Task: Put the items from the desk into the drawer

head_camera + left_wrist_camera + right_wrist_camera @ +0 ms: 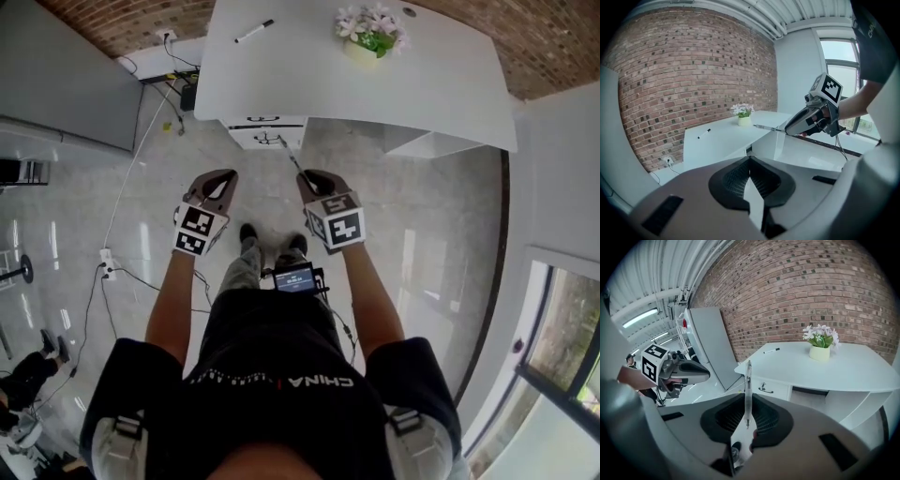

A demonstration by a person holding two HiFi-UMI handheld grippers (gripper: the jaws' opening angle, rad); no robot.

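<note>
I stand back from a white desk [441, 84]. On it lie a black-capped marker [253, 31] [771, 350] [704, 133] and a pot of flowers [372, 36] [820, 345]. Below the desk top is a shut white drawer [267, 134] [771, 387] with a dark handle. My right gripper [314, 178] [748, 397] is shut on a slim clear pen [748, 380] [290, 157] [768, 128], whose tip points at the drawer. Level with it on the left, my left gripper [217, 178] [750, 159] is shut and holds nothing.
A grey cabinet [710, 343] stands left of the desk against the brick wall. Cables and a power strip [106, 262] lie on the glossy floor at left. A window [562, 347] runs along the right side.
</note>
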